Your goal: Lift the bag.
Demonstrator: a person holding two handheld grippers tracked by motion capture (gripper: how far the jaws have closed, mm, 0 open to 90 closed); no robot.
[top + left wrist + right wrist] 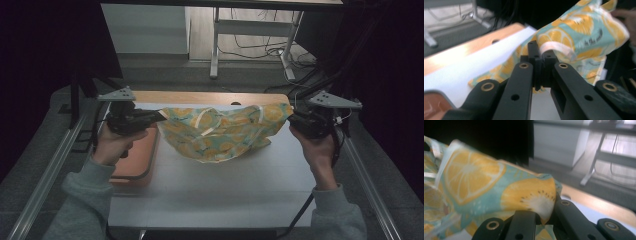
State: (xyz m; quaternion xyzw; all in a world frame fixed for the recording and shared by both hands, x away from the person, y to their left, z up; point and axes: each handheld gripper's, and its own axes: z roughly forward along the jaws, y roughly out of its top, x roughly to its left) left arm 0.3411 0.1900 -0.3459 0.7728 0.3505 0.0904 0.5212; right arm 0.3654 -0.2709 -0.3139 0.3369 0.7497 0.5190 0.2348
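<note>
Citrus-print cloth bag (222, 132) taut between both claws

The cloth (225, 132) in the middle of the high view is light blue-green with big yellow and orange fruit slices and thin white strips. The two grippers, left (161, 116) and right (291, 119), are black. The table (210, 192) is white with a light brown wood edge at the top. The tray (137, 162) at the left is orange-brown. The sleeves (82, 200) at the bottom are grey.
</note>
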